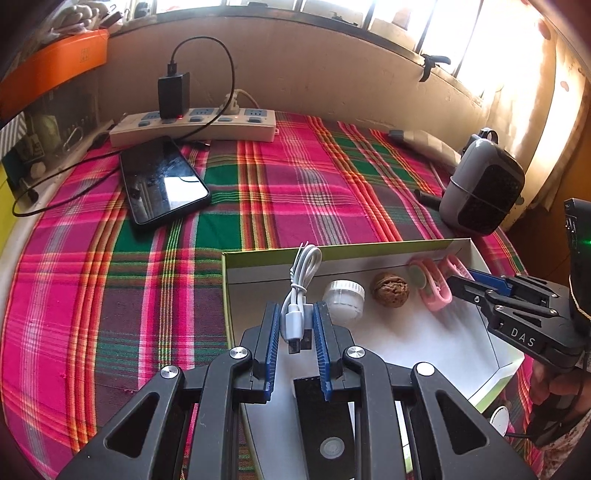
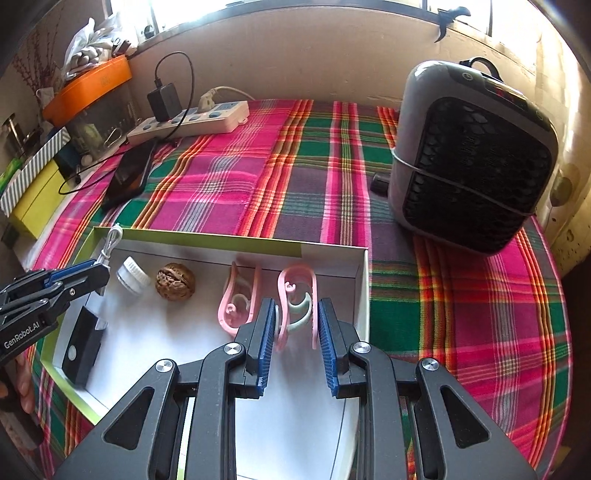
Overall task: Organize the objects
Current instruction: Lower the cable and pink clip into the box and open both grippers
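Gripping one coiled white cable (image 1: 295, 314) in left gripper (image 1: 294, 325); right gripper (image 2: 296, 325) seemingly clamping one of two pink clips (image 2: 297, 302).

A pink, green and orange plaid cloth (image 2: 295, 177) covers the surface across the middle of the frame. Behind it runs a beige wall (image 2: 314, 62), and bright daylight floods through barred windows (image 1: 454, 33) at upper right.

Inside the white box (image 2: 360, 288), open floor lies at 6 o'clock, toward the near rim. The far wall at 12 is lined by the jar (image 2: 132, 275), walnut (image 2: 175, 281) and pink clips (image 2: 236, 302). The black device (image 2: 82, 349) blocks 9. Outside on the surface (image 2: 295, 177), the fan (image 2: 476, 158) stands at 2 and the phone (image 1: 162, 181) at 10, with plaid cloth bare between.
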`<state>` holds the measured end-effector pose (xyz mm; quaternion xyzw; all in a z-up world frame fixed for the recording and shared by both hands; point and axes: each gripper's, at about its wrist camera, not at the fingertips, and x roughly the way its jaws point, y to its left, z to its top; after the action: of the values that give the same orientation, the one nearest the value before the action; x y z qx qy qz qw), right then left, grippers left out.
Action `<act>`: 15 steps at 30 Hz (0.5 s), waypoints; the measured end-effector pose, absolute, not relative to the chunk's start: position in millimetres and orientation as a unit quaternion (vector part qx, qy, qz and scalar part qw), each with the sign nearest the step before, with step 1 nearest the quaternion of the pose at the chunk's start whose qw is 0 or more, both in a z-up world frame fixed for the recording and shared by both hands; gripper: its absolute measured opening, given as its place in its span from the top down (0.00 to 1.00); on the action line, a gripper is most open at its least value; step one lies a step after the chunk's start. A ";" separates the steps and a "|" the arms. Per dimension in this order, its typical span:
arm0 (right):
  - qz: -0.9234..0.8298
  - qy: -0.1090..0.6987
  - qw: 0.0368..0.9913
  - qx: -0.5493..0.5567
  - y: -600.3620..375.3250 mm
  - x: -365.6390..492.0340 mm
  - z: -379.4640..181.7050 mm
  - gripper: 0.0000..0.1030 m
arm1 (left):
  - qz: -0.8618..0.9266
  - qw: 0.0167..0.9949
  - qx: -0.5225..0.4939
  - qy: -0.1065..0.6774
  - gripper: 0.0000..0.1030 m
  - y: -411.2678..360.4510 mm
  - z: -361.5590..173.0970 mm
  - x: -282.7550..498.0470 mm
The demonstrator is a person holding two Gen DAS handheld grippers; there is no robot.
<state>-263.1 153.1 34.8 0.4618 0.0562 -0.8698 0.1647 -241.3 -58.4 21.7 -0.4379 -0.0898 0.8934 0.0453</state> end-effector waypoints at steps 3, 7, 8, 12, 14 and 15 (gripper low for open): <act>-0.870 0.055 0.165 0.461 152.7 -263.9 33.9 0.76 | 0.893 0.046 -0.438 -0.090 0.84 -58.2 21.9 -241.4; -0.870 0.056 0.167 0.461 151.2 -264.9 32.8 0.76 | 0.893 0.045 -0.439 -0.090 0.84 -57.6 21.7 -241.7; -0.869 0.055 0.168 0.461 150.5 -265.3 32.8 0.76 | 0.893 0.046 -0.439 -0.089 0.84 -57.5 21.5 -241.8; -0.869 0.055 0.168 0.463 150.4 -265.6 32.0 0.76 | 0.892 0.047 -0.441 -0.089 0.84 -56.6 20.9 -242.4; -0.869 0.056 0.167 0.462 150.2 -265.0 31.6 0.76 | 0.892 0.047 -0.440 -0.088 0.84 -56.5 21.1 -242.2; -0.869 0.055 0.168 0.462 150.2 -265.0 31.6 0.76 | 0.892 0.047 -0.440 -0.087 0.84 -56.7 21.0 -242.4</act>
<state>-265.0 150.2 31.6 0.4623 0.0553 -0.8689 0.1679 -242.4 -56.7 21.0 -0.4403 -0.0871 0.8923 0.0474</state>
